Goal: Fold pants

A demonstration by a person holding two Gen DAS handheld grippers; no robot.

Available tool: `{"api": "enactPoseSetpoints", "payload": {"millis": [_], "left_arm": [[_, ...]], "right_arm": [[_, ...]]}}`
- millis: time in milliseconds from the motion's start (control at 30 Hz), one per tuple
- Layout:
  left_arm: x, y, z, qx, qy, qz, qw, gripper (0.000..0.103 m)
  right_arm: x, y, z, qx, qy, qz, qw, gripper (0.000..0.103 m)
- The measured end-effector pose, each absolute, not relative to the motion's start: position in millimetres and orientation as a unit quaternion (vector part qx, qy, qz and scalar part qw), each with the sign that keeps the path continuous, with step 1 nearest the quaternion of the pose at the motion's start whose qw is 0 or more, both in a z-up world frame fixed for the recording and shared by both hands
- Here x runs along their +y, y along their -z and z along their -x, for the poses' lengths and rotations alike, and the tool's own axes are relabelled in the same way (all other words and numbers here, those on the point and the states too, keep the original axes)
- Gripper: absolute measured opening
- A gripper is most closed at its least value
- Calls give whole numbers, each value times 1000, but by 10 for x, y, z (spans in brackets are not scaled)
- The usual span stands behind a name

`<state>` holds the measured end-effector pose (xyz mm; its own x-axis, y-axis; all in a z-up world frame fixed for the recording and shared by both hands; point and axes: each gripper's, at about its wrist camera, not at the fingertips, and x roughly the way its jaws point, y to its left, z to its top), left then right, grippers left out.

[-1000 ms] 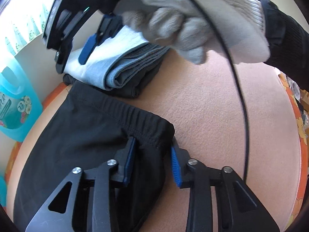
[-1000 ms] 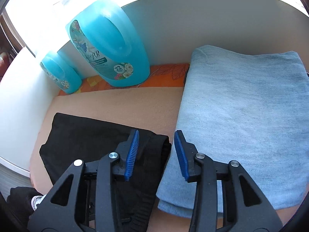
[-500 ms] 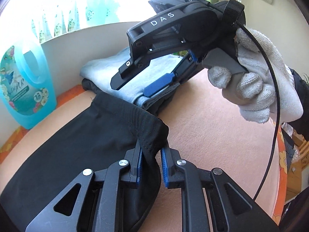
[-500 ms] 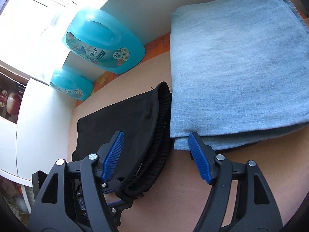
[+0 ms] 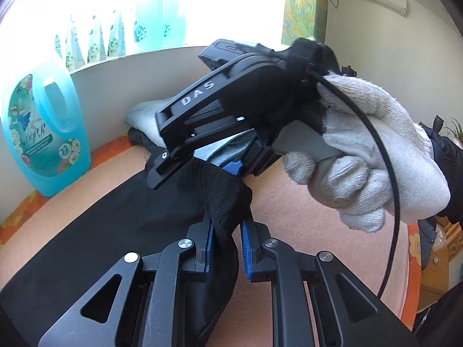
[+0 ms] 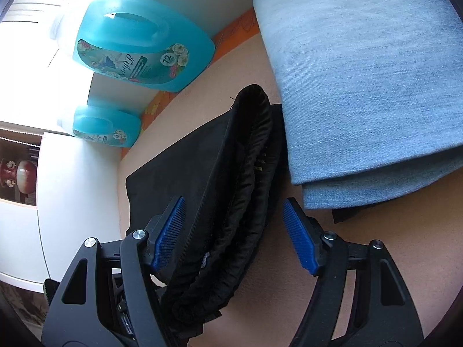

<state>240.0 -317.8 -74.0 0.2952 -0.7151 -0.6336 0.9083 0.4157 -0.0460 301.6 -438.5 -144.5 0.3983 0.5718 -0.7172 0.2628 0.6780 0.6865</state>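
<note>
Black pants (image 5: 115, 225) lie flat on a peach padded surface (image 5: 303, 231). My left gripper (image 5: 227, 228) is shut on the near corner of their waistband and holds it raised off the surface. A white-gloved hand (image 5: 376, 167) holds my right gripper (image 5: 194, 173) just beyond, at the far end of the waistband. In the right wrist view the right gripper (image 6: 234, 202) stands open. The bunched waistband of the pants (image 6: 179, 170) lies between its blue pads, and neither pad presses on the cloth.
Folded light-blue jeans (image 6: 361, 72) rest on dark folded clothing right beside the pants. Two turquoise detergent bottles (image 6: 139, 46) (image 6: 104, 127) stand against a low white wall (image 5: 115, 86). A black cable (image 5: 385, 188) hangs from the right gripper.
The left gripper closed on the waistband corner and lifted it. The right gripper opened wider, rolled, and came down over the far end of the waistband.
</note>
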Motion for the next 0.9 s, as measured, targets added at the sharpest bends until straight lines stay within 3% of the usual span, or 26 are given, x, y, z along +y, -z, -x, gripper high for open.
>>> {"api": "enactPoseSetpoints", "payload": {"millis": [100, 200, 267, 367, 900], "left_arm": [[-3147, 725, -2394, 293, 518, -160, 788, 14], [-3074, 683, -2422, 294, 518, -149, 790, 14], [-3026, 664, -2434, 294, 516, -143, 792, 14], [-2957, 634, -2422, 294, 517, -133, 793, 14], [-1970, 253, -2315, 261, 485, -56, 833, 14]], "right_arm": [[-4377, 1585, -3083, 543, -92, -403, 731, 71], [-4401, 1578, -3087, 527, -82, -411, 740, 48], [-4383, 1479, -3089, 510, -79, -403, 756, 26], [-4254, 1200, -3070, 487, -71, -353, 796, 17], [-2950, 256, -3204, 458, -108, -227, 853, 15]]}}
